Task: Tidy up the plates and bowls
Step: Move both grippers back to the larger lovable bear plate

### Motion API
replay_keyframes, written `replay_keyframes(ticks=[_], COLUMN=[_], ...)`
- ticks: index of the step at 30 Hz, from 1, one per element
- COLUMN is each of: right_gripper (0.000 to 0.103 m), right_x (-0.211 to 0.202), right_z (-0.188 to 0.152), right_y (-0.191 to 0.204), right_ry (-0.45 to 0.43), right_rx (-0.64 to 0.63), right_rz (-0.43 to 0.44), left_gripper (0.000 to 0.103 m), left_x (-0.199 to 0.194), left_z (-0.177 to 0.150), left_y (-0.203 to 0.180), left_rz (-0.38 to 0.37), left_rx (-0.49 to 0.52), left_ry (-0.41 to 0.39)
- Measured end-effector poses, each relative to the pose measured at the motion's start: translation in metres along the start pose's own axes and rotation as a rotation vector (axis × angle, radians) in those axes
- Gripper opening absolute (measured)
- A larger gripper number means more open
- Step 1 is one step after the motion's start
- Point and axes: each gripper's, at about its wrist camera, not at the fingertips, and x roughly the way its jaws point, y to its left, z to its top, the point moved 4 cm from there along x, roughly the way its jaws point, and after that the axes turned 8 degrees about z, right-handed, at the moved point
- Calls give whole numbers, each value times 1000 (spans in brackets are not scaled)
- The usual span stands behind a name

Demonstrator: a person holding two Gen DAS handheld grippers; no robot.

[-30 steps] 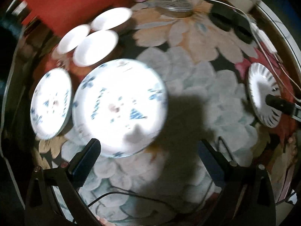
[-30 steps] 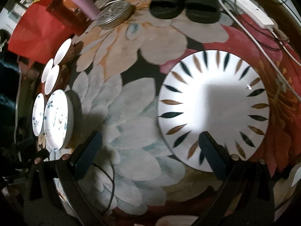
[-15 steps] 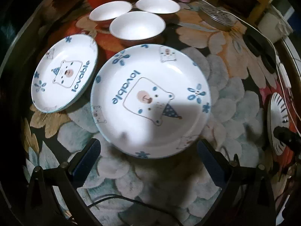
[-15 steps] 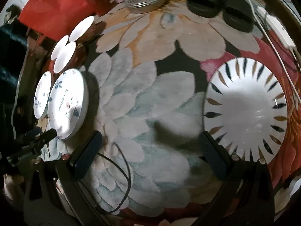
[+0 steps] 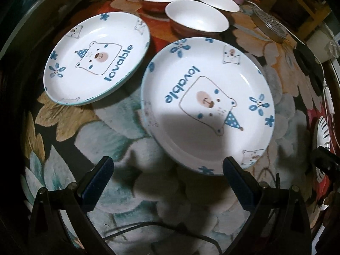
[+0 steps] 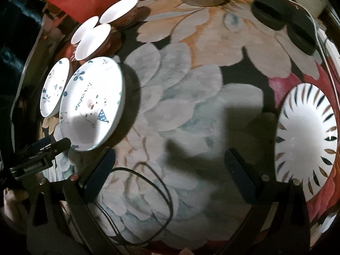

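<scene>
Here, your left gripper point(image 5: 167, 167) is spread wide and empty; the near rim of the larger bear plate point(image 5: 208, 106) sits just ahead of its right finger, not between the two. The smaller bear plate point(image 5: 96, 58) lies beside it to the left, three white bowls point(image 5: 196, 18) clustered behind. Your right gripper point(image 6: 170, 159) is likewise wide open, holding nothing, over bare floral tablecloth point(image 6: 191, 74); the leaf-pattern plate point(image 6: 306, 138) lies to its right, outside the fingers.

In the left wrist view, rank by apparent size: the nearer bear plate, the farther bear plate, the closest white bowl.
1. Nearer bear plate, though nearness inflates it.
2. Farther bear plate.
3. Closest white bowl.
</scene>
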Motion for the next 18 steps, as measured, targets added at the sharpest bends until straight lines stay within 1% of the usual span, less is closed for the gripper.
replay_keyframes(ticks=[7, 18], right_gripper=[103, 103], right_x=[12, 16], right_z=[6, 12], right_y=[14, 21], right_ry=[12, 11], right_rx=[-17, -27], right_rz=[7, 11], left_gripper=[103, 103], left_x=[3, 5], left_z=[4, 8], left_y=[12, 10], left_rz=[1, -4], left_rx=[-17, -12], left_ry=[-3, -3])
